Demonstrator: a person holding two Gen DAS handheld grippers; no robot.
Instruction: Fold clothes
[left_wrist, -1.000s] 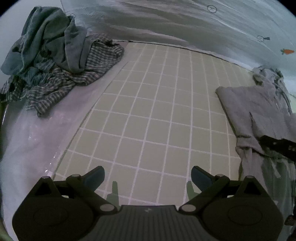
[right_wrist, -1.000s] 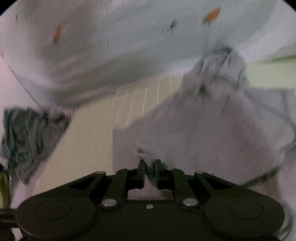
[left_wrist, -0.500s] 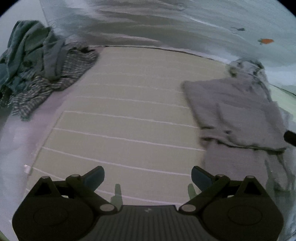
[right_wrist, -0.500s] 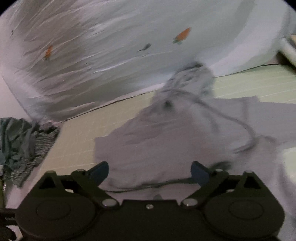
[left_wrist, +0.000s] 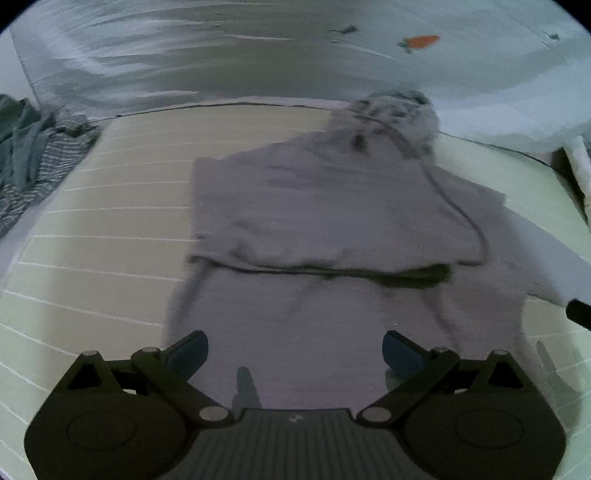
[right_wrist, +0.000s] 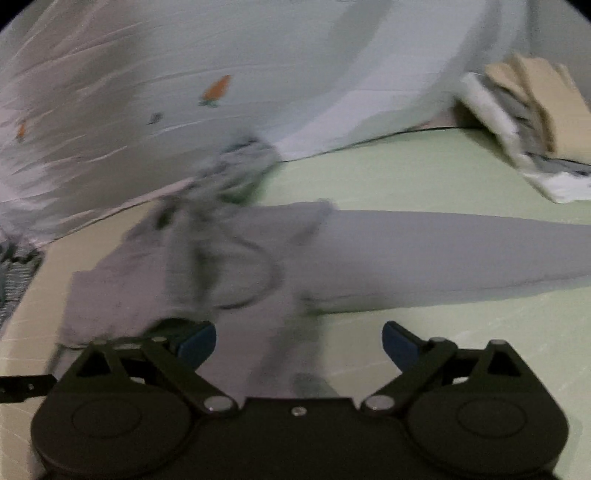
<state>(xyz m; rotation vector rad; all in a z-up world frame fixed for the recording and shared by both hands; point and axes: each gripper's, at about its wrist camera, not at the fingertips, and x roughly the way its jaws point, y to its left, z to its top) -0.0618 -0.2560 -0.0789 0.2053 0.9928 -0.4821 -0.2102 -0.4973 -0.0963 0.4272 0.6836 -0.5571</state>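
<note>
A grey hooded sweatshirt (left_wrist: 325, 221) lies flat on the pale checked mat (left_wrist: 110, 229), hood toward the far wall, with one part folded over its body and a drawstring looping across it. My left gripper (left_wrist: 295, 349) hovers open over its near hem, nothing between the fingers. In the right wrist view the same sweatshirt (right_wrist: 184, 266) shows blurred, one sleeve (right_wrist: 443, 254) stretched out to the right. My right gripper (right_wrist: 299, 339) stands open above the garment's near edge, holding nothing.
A heap of teal and checked clothes (left_wrist: 33, 162) sits at the far left of the mat. Folded clothes (right_wrist: 535, 122) are stacked at the far right. A pale sheet with carrot prints (left_wrist: 258, 48) hangs behind. A dark tip of the other gripper (left_wrist: 580, 312) shows at right.
My right gripper let go of the grey cloth and opened, then swung right. My left gripper swept right from the bare mat to over the sweatshirt, staying open.
</note>
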